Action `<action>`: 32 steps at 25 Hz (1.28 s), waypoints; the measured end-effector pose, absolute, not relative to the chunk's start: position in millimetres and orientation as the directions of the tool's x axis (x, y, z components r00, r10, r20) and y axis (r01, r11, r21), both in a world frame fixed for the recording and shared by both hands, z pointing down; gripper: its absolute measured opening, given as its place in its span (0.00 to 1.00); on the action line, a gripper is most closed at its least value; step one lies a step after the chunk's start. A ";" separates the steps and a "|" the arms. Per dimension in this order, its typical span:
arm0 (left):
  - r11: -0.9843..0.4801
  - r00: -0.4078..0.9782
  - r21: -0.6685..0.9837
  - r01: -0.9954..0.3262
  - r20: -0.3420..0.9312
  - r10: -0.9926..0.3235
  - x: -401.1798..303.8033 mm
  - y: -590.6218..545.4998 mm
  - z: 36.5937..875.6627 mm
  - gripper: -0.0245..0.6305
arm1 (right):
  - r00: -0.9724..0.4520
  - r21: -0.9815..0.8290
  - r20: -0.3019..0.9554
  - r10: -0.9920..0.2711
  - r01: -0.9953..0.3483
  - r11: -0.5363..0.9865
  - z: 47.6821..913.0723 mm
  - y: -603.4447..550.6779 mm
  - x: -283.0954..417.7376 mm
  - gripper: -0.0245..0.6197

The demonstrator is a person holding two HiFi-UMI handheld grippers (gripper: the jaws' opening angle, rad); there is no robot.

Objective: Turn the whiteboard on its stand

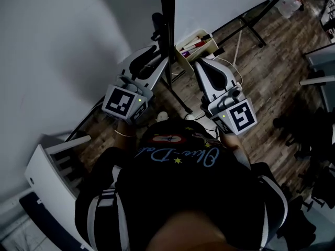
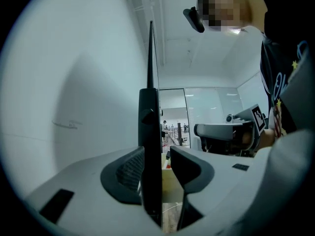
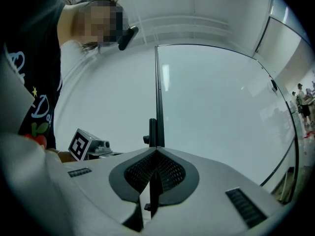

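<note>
The left hand-held gripper [image 2: 156,154] gapes; the right hand-held gripper [image 3: 156,151] is closed.

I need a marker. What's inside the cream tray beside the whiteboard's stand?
Several markers lie in the tray, red and purple caps showing. Its left end is hidden behind the black edge of the whiteboard.

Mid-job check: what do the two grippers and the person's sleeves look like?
The left gripper and right gripper are matching pale grey wedge-shaped shells with dark ribbed pads. Each carries a cube with black-and-white square markers and a small green light. The person wears a dark T-shirt with pale script lettering, yellow stars and white-striped sleeves.
</note>
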State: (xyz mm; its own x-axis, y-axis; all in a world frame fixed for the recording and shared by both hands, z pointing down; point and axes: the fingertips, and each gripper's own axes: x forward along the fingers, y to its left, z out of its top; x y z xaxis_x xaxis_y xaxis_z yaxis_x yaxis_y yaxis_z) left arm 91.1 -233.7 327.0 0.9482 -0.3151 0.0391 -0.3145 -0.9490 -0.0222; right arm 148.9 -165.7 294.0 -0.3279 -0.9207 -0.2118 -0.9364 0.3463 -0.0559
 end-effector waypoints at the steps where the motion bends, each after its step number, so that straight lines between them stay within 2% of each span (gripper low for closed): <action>1: -0.952 0.951 -0.020 -0.305 0.042 -0.305 92.5 -234.9 328.2 0.30 | -0.319 -0.054 -0.210 -0.924 -0.940 0.337 293.4 -166.0 148.9 0.07; 15: -0.970 0.968 -0.033 -0.241 0.060 -0.243 116.4 -252.8 338.4 0.36 | -0.217 -0.030 -0.192 -0.957 -0.974 0.227 293.3 -164.6 157.5 0.07; 32: -0.963 0.960 -0.016 -0.270 0.074 -0.271 122.5 -257.5 342.5 0.36 | -0.183 -0.049 -0.183 -0.966 -0.980 0.195 297.5 -156.7 159.5 0.07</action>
State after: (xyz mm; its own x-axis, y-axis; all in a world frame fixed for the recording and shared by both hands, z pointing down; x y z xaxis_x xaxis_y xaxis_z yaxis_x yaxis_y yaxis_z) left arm 122.5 -257.5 342.5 0.9598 -0.2705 0.0744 -0.2701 -0.9627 -0.0159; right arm 159.5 -156.7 297.5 -0.1827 -0.9660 -0.1828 -0.9797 0.1946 -0.0490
